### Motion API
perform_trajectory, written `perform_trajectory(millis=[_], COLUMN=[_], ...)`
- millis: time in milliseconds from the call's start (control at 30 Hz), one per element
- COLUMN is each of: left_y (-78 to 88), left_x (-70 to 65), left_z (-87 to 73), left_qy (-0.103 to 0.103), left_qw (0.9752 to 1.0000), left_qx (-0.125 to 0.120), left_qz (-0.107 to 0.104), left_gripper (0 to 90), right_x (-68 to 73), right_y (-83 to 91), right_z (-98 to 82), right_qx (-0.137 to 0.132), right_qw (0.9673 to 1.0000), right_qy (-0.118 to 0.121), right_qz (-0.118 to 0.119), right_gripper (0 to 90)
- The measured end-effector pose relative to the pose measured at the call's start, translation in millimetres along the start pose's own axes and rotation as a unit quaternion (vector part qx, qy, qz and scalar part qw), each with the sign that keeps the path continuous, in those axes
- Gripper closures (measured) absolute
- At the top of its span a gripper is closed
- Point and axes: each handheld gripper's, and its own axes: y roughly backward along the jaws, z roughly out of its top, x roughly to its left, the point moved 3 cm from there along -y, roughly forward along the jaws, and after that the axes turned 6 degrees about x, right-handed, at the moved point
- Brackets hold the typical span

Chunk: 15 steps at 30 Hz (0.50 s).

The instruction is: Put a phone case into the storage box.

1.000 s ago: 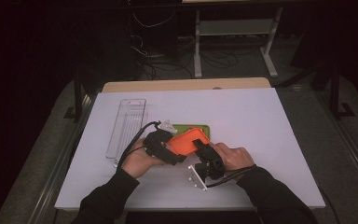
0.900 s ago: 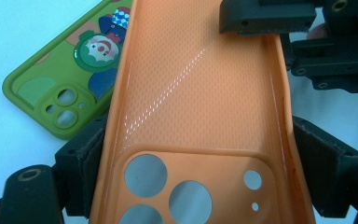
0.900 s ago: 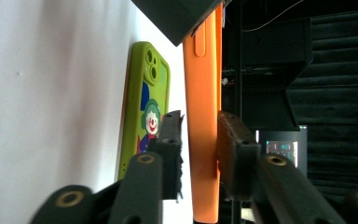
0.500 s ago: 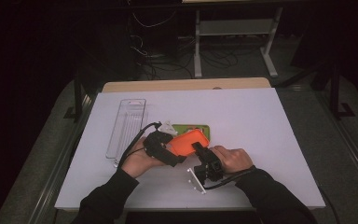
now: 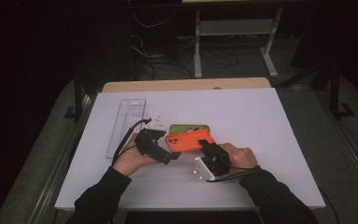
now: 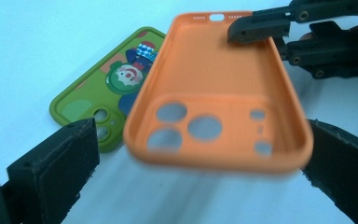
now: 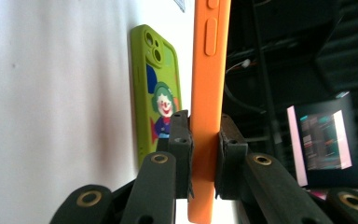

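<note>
Right gripper view: right tongs [image 7: 204, 154] clamped on orange phone case [image 7: 209, 93], held edge-up over white surface [image 7: 51, 93]. Left tongs [image 6: 196, 172] just opened wide, pads off the case between them. Green case [image 6: 98, 102] flat beneath.

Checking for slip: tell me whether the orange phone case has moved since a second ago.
No. The orange phone case keeps its place over the near edge of the green clown case, right of the clear tray.
</note>
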Motion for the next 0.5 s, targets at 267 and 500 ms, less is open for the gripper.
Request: perform_trajectory(millis=[267, 500], left_y=[0.6, 1.7], left_x=[1.1, 1.5], left_z=[-0.2, -0.7], left_qy=[0.0, 0.004], left_qw=[1.0, 0.9999], left_qx=[-0.004, -0.007], left_qz=[0.009, 0.015], left_gripper=[0.0, 0.0], right_x=[-13.6, -20.7], right_y=[4.1, 4.2], right_z=[-11.9, -17.6], right_qx=[0.001, -0.013], right_qw=[0.9918, 0.9689], right_qy=[-0.119, -0.226], right_qz=[0.047, 0.099], right_gripper=[78.4, 78.4])
